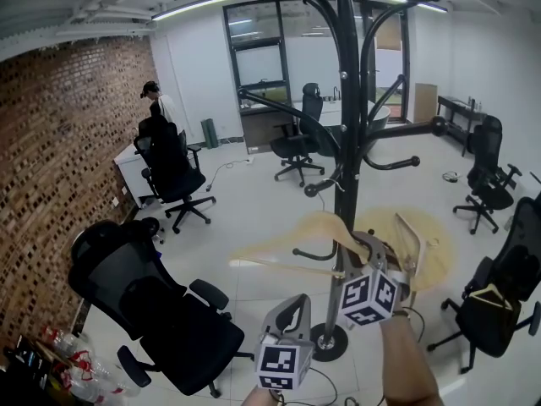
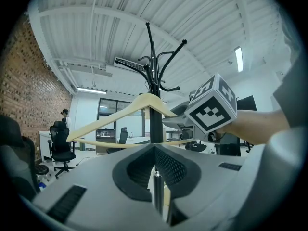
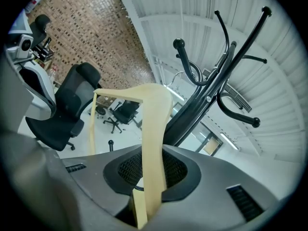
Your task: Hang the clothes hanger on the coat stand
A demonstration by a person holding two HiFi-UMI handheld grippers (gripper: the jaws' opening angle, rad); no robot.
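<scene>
Beside coat stand (image 1: 342,142) | hanger (image 1: 287,237) level, long axis left-right | right tool (image 1: 380,248) clamps one arm | left tool (image 1: 294,307) closed, empty

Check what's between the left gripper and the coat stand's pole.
The wooden hanger, its peak crossing in front of the pole; the left gripper view shows it.
</scene>
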